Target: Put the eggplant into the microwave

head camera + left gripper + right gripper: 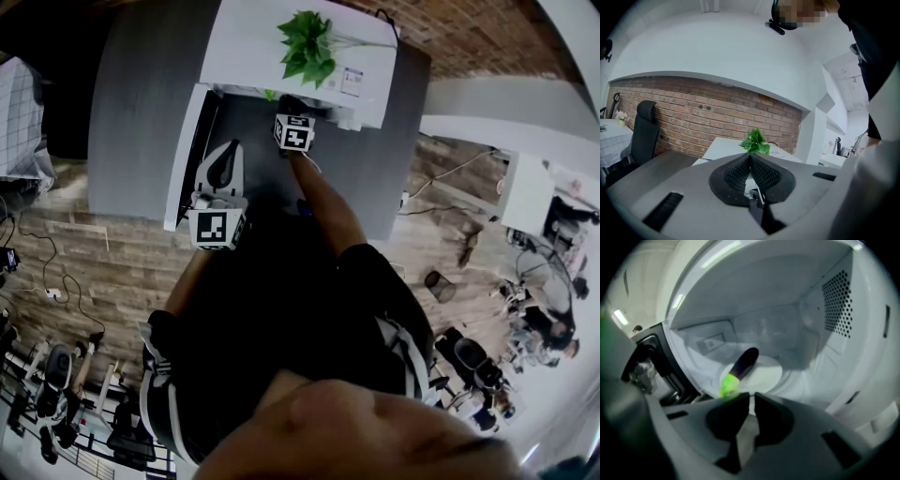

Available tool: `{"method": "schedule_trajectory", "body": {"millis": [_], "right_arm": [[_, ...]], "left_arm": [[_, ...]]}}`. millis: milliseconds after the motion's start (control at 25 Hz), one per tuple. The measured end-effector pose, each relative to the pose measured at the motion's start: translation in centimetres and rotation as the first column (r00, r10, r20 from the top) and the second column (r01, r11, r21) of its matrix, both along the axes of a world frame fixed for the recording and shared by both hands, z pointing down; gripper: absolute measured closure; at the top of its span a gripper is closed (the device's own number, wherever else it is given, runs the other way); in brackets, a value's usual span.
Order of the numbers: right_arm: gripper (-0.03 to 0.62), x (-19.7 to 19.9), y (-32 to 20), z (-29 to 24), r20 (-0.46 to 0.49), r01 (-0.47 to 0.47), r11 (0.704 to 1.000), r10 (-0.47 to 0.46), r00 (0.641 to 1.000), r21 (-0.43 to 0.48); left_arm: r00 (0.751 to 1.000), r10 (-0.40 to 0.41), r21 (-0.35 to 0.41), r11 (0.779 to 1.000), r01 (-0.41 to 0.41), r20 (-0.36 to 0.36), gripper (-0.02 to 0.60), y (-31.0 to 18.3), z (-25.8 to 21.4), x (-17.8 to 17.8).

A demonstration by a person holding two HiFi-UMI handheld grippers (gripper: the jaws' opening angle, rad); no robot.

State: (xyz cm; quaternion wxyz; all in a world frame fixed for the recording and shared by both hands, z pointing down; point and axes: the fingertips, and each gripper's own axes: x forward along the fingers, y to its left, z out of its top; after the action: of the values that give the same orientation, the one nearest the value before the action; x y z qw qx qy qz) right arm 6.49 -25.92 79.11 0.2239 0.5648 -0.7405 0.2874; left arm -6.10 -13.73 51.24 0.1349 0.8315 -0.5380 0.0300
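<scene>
Eggplant on the microwave's plate, both grippers empty

Only the right gripper view sees inside the microwave (843, 333). There the glossy dark eggplant (742, 365) lies on the round white plate (764, 373), green stem at 7 o'clock and tip toward 1 o'clock. The right gripper (751, 395) has its fingers almost together, a thin slit between them, pinching nothing. The left gripper (750, 155) has ribbed black fingers pressed together, empty. The head view alone shows the grey counter (141, 112) and the leafy plant (307, 45).

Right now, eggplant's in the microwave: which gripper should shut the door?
Probably left. The left gripper is shut, empty, and in the head view sits beside the open door. The right gripper points into the microwave at the eggplant and would need to back out first.
</scene>
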Motion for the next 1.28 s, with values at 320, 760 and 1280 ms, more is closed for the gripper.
{"method": "schedule_trajectory", "body": {"millis": [320, 760, 1280], "right_arm": [[0.539, 0.1, -0.9, 0.1, 0.008, -0.009, 1.000, 0.009, 1.000, 0.001], [0.539, 0.1, -0.9, -0.7, 0.032, -0.018, 1.000, 0.018, 0.999, 0.011], [0.551, 0.9, 3.2, -2.8, 0.095, -0.025, 1.000, 0.025, 0.995, 0.006]], "left_arm": [[1.000, 0.005, 0.003, 1.000, -0.005, 0.011, 0.546, -0.3, 0.2, 0.1], [1.000, -0.005, 0.013, 1.000, 0.005, 0.004, 0.546, -0.2, -0.1, -0.1], [1.000, -0.008, 0.064, 0.998, 0.007, 0.014, 0.546, 1.9, -1.8, -0.2]]}}
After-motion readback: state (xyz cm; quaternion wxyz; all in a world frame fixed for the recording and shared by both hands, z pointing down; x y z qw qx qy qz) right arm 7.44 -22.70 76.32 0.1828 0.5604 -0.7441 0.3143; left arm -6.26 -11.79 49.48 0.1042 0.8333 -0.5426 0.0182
